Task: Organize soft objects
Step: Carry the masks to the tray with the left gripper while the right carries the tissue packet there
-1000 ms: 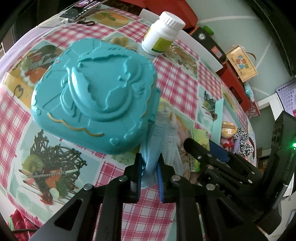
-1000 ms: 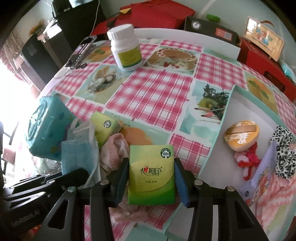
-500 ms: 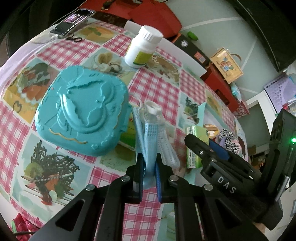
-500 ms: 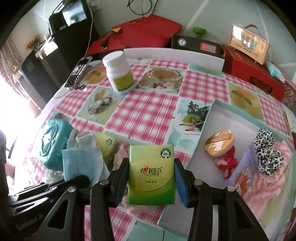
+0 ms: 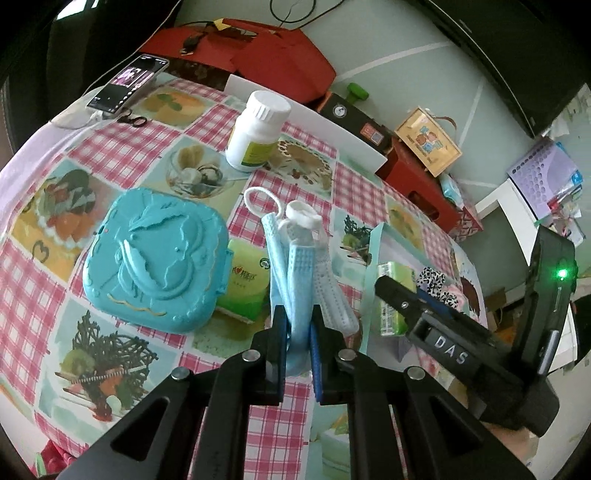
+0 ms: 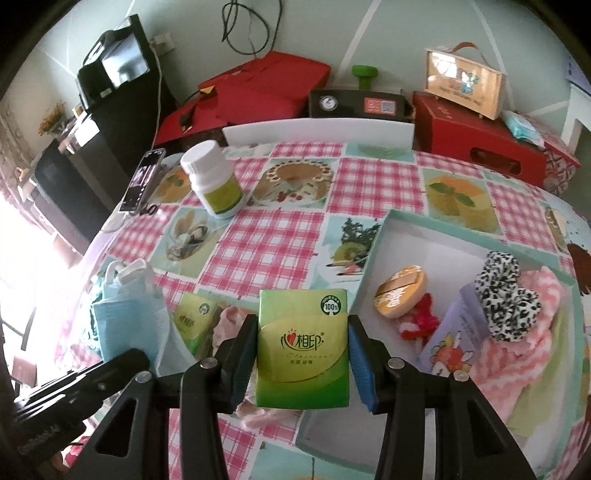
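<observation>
Left gripper pinches bunched blue face masks, lifted for transfer; right gripper clamps green tissue pack near box's left edge, likely its destination.

Pale green wall, black cabinet, bright daylight from the left side.

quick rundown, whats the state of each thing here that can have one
left claw: shut on blue face masks
right claw: shut on green tissue pack
teal case: closed, flat on table
white bottle: upright, capped
phone: screen lit
box: open, partly filled
</observation>
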A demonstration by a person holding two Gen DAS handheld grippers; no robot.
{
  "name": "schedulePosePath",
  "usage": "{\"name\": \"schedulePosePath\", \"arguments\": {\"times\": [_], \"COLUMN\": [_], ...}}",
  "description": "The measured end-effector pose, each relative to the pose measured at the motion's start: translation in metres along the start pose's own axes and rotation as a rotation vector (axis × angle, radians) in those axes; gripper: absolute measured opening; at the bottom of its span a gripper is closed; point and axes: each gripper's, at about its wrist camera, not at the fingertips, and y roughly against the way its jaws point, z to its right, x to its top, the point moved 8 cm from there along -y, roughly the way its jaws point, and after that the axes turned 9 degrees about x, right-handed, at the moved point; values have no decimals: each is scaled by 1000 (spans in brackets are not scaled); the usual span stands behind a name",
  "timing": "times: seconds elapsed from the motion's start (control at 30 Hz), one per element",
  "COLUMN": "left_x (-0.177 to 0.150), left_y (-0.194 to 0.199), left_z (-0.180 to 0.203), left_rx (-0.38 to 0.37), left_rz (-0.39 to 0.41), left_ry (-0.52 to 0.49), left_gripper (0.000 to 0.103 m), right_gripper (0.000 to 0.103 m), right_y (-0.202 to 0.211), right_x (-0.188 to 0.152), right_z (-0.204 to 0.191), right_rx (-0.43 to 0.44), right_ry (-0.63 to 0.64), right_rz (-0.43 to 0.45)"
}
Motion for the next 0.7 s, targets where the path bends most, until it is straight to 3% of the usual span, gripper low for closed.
{"name": "schedulePosePath", "arguments": {"times": [0.4,0.7], "left_x": [6,11], "left_y": [-1,-10], "left_z": [38,90], "left_rx": [22,24], "left_rz": [-14,-39], "left_ry": [-136,-285], "left_gripper": [11,11], "right_gripper": [50,50], "right_y": [32,58], "right_x": [8,4], "right_z": [53,100], "right_rx": [-96,-161], "right_ry": [-123,-240], "right_rz": [70,118]}}
